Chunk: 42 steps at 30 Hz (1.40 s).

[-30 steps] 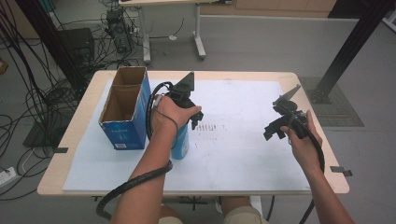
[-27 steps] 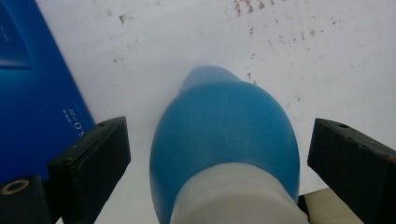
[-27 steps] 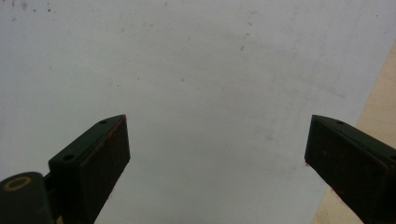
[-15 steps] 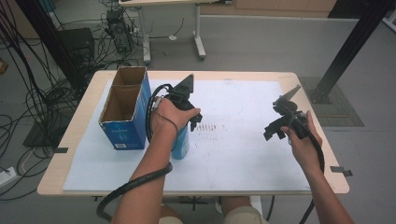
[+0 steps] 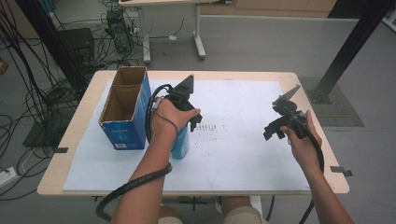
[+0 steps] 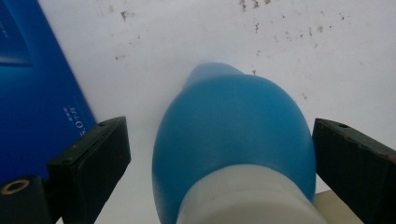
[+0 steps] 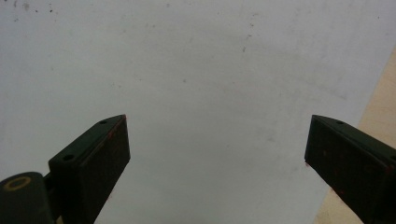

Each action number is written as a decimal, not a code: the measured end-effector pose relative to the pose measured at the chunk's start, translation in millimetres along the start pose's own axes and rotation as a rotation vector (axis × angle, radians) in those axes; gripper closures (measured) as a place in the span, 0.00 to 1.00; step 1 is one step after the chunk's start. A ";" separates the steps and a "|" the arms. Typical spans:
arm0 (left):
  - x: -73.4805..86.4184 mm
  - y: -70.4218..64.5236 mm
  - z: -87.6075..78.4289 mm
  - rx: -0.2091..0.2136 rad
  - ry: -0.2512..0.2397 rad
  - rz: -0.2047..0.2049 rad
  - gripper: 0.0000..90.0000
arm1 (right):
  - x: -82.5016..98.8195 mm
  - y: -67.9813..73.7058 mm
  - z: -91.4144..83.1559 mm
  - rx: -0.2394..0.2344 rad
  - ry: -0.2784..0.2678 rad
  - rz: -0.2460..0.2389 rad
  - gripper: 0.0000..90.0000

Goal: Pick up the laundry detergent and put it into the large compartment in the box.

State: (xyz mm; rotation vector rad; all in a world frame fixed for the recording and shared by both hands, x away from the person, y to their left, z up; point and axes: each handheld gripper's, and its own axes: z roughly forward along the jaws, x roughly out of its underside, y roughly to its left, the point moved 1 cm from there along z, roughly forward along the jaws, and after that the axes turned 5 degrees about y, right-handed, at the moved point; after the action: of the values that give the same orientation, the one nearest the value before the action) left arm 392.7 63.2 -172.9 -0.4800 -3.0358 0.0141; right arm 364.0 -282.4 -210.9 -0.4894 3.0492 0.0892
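- The box (image 5: 123, 109) stands open-topped at the table's left, on the white sheet (image 5: 243, 154). Its near blue wall sits just beside the bottle (image 5: 181, 142).
- The bottle stands upright on the sheet, just right of the box. In the left gripper view its white cap (image 6: 245, 196) is nearest the camera and its blue body (image 6: 233, 121) tapers away toward the sheet.
- The left gripper (image 6: 219, 163) points down over the bottle. Its jaws are spread wide, one on each side of the body, with a clear gap on both sides; nothing is gripped.
- Judged step: closing on the bottle. To do it well, keep the body centred between the jaws, so that both pads meet it together. An off-centre closure would probably push the bottle sideways into the box.
- The body is rounded and smooth, so it may slip. A grip at the widest part, just below the cap, looks safest.
- Room on the box side is tight. Any lift should probably go straight up before moving sideways.
- The middle of the sheet, right of the bottle, is bare apart from small dark marks; this is the widest room for moving.
- The right gripper (image 5: 280, 121) hangs above the right part of the sheet, jaws wide apart and holding nothing. It is well apart from the bottle.
- The sheet's right edge and the bare table (image 5: 327, 154) lie close beside the right gripper.
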 end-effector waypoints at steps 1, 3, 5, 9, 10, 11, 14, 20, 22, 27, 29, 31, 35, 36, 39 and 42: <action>-0.1 -0.3 -0.4 -0.001 -0.001 0.001 0.07 | 0.2 0.0 -0.1 0.000 -0.001 0.000 0.07; -0.1 -0.5 -0.8 0.000 -0.002 -0.002 0.07 | -0.2 0.1 -0.1 -0.001 0.000 0.001 0.07; 0.0 -0.5 -1.2 -0.001 -0.003 0.002 0.07 | 0.0 -0.1 -0.1 0.000 -0.001 0.000 0.07; 0.0 -1.0 -1.7 0.001 -0.005 0.001 0.07 | 0.0 -0.2 -0.4 0.000 0.000 0.000 0.07; -0.2 -1.5 -1.5 0.000 -0.005 0.002 0.07 | 0.3 -0.6 -0.6 -0.001 -0.002 0.000 0.07; -0.3 -1.8 -1.5 -0.001 -0.004 0.003 0.07 | 0.2 -0.6 -0.8 0.000 -0.002 0.001 0.07; -0.4 -2.3 -1.7 0.000 -0.004 0.002 0.07 | 0.4 -0.7 -1.2 -0.002 -0.002 0.003 0.07; -0.2 -2.3 -2.1 -0.002 -0.005 0.003 0.07 | 0.1 -0.6 -1.1 -0.001 -0.002 0.004 0.07; -0.4 -1.7 -1.9 -0.001 -0.003 0.004 0.07 | 0.2 -0.5 -0.9 -0.001 -0.003 0.002 0.07; 0.3 -0.7 -2.6 -0.001 -0.007 0.002 0.07 | -0.5 -0.1 -0.3 0.001 -0.002 -0.002 0.07; 0.5 -0.5 -3.4 -0.002 -0.007 0.002 0.07 | -0.9 0.1 -0.5 0.000 -0.001 -0.001 0.07; 0.5 -0.4 -3.5 -0.002 -0.007 0.002 0.07 | -0.9 0.7 -0.6 0.001 -0.001 0.002 0.07; 0.6 -0.3 -3.6 -0.002 -0.005 0.004 0.07 | -0.8 0.5 -0.6 0.000 -0.002 -0.002 0.07; 0.7 -0.4 -3.9 -0.002 -0.006 0.003 0.07 | -1.0 0.8 -0.7 0.000 -0.001 0.000 0.07; 1.5 -0.6 -5.0 -0.003 -0.010 0.001 0.07 | -0.9 0.8 -0.7 0.000 -0.001 -0.001 0.07; 2.0 -0.8 -4.9 -0.003 -0.013 -0.002 0.07 | -0.3 0.6 -0.8 -0.001 -0.004 -0.001 0.07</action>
State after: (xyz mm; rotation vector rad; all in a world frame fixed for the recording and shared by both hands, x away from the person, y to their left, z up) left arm 390.9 63.1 -167.9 -0.4791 -3.0491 0.0119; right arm 364.1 -281.8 -210.0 -0.4902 3.0455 0.0909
